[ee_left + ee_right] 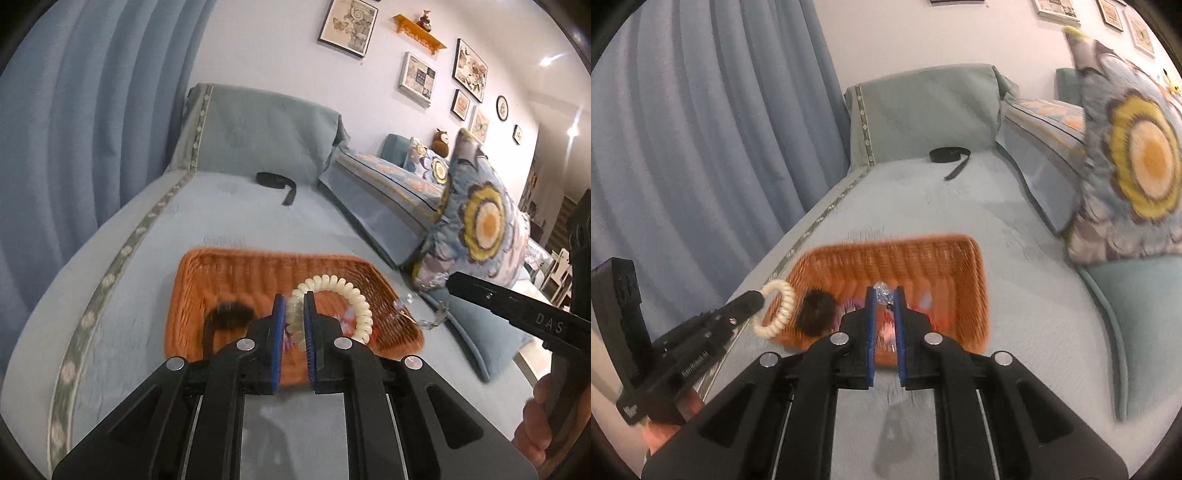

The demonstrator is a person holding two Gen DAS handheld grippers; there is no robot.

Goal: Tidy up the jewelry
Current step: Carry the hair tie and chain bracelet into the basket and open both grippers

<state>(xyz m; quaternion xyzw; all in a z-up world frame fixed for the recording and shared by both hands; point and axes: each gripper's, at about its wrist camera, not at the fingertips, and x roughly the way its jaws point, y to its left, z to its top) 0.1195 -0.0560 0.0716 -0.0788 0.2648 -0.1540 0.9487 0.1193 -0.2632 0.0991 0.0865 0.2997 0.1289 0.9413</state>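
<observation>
An orange wicker basket [229,269] lies on the blue sofa seat; it also shows in the right wrist view [945,266]. My left gripper [294,301] is shut on a cream spiral bracelet [354,295] and holds it above the basket; the bracelet also shows in the right wrist view [775,314]. My right gripper [885,291] is shut on a clear crystal chain [884,291] above the basket; the chain hangs from its tip in the left wrist view [428,319]. A dark furry hair tie [229,314] and small colourful pieces lie in the basket.
A black strap [277,182] lies at the far end of the seat. A floral cushion [476,218] leans at the right. Blue curtains [92,129] hang at the left. Framed pictures hang on the wall.
</observation>
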